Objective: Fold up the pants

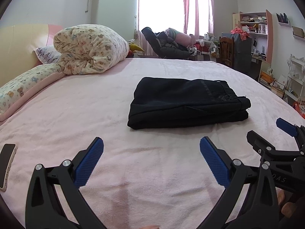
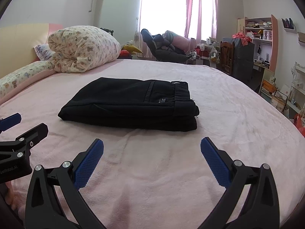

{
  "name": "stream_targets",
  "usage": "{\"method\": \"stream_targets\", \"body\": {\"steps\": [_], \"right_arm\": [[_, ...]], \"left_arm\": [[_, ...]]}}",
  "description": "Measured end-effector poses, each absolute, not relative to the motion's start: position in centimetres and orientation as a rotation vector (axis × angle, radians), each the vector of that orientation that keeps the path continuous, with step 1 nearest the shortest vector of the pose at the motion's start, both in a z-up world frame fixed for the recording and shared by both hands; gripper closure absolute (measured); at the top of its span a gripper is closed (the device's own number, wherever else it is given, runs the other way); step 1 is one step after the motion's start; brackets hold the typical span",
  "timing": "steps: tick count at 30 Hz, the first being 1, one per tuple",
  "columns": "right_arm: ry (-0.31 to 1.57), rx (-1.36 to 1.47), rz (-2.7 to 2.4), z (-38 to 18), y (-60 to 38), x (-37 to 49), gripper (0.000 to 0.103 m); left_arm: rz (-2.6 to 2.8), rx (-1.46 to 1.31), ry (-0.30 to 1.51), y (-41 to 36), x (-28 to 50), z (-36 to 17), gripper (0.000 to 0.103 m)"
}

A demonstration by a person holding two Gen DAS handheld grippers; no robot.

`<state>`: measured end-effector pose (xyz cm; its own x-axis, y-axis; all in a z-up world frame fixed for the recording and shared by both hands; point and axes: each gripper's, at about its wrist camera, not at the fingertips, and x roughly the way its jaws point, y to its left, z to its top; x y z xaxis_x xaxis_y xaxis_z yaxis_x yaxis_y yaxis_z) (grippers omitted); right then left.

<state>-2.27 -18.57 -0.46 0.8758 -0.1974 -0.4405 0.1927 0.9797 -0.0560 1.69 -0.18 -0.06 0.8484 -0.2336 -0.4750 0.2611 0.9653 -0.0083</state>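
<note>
The black pants (image 1: 187, 103) lie folded into a compact stack on the pink bedspread (image 1: 114, 114). The left gripper (image 1: 151, 152) and right gripper (image 2: 152, 152) hover short of them, jaws wide apart and empty.

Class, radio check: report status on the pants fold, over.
Left gripper and right gripper open, empty, short of the pants. Pants folded on bed. Nothing in the way; phone off left.

The pants (image 2: 129, 103) are matt black cloth; the bed (image 2: 228, 133) wears fuzzy pink fleece. Claw pads (image 1: 89, 164) are knurled blue rubber on matt black plastic.
</note>
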Motion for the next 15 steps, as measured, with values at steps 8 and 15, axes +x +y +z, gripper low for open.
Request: {"method": "stream_targets", "body": {"steps": [8,15], "right_arm": [[0.462,-0.010,-0.204,-0.45,-18.63,-2.28,0.001],[0.463,-0.009,-0.202,-0.58,-18.95,-2.29,0.001]], "left_arm": [[-0.262,0.057,0.496,-0.19,1.74,-0.12,0.002],[-0.260,0.061,0.498,-0.27,1.82,-0.20,0.002]]}}
